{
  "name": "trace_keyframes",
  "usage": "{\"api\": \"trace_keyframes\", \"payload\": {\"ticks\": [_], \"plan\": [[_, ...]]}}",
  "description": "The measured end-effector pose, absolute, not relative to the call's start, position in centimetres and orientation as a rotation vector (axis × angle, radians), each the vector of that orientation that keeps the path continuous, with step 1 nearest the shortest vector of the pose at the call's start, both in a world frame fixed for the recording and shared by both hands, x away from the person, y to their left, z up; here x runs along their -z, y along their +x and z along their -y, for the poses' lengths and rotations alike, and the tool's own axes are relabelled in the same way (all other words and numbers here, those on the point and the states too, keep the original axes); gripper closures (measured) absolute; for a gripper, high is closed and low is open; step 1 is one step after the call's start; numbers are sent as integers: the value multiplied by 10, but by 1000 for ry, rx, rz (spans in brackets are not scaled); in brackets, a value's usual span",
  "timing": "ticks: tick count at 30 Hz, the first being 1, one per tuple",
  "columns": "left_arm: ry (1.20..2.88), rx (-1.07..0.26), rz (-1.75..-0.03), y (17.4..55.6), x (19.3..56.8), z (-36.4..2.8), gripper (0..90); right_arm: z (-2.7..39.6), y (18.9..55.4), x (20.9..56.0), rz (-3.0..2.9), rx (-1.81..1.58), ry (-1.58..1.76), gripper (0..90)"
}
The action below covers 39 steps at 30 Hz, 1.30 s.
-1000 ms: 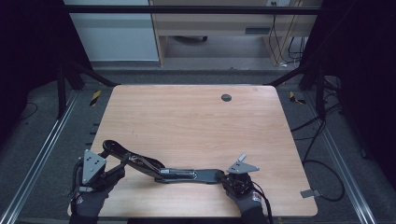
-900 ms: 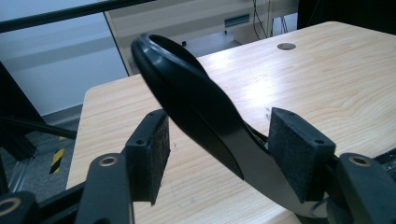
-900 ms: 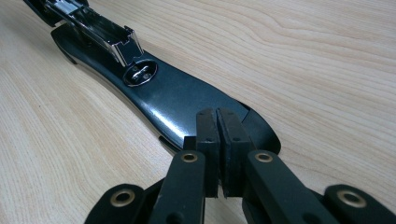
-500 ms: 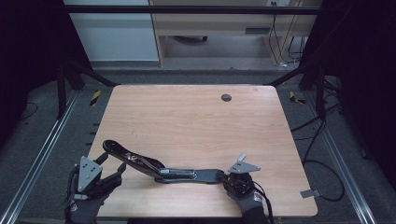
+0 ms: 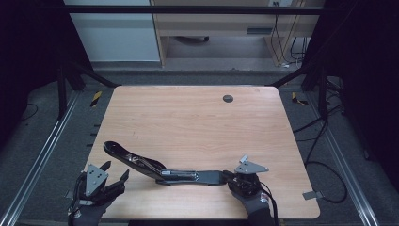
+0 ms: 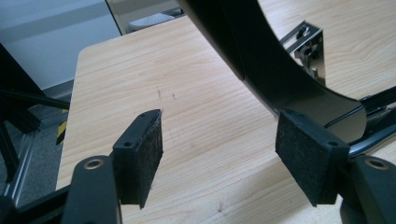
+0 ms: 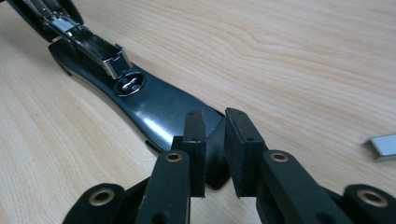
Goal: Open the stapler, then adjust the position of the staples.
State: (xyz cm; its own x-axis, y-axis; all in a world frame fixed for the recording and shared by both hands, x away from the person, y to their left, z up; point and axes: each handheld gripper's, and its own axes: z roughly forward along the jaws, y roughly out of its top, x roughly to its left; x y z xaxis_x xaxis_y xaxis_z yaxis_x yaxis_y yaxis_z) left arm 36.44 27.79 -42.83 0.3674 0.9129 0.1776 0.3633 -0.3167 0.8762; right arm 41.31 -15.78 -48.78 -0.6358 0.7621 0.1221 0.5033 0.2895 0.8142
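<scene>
The black stapler (image 5: 160, 168) lay swung fully open along the table's (image 5: 197, 122) near edge, left tongs (image 5: 114, 171) wide and empty, right tongs (image 7: 214, 154) just loosening around its base, loading staples seemingly ahead.

The table (image 5: 197, 122) is pale wood-grain laminate, smooth and matt. The opened stapler (image 5: 155, 167) has glossy black plastic arms and a shiny metal staple channel. The gripper pads (image 6: 147, 154) look like rough black felt.

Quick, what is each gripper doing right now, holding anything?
Left gripper: open, jaws have just been opening, nothing between the pads.
Right gripper: jaws have just been opening, a gap now shows around the end of the opened black stapler.
</scene>
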Motion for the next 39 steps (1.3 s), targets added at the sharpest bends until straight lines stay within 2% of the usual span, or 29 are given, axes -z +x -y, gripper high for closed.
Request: {"api": "trace_keyframes", "payload": {"ticks": [7, 23, 32, 39], "plan": [[1873, -881, -1130, 367, 439, -278, 319, 174, 416, 478, -2211, -1219, 1171, 717], [1919, -809, -1166, 378, 458, -283, 324, 233, 435, 464, -2020, -994, 1365, 633], [1937, -802, -1160, 382, 461, -283, 325, 230, 451, 469, -2027, -936, 1427, 629], [1938, -802, -1158, 382, 461, -283, 324, 210, 462, 474, -2049, -905, 1447, 618]]}}
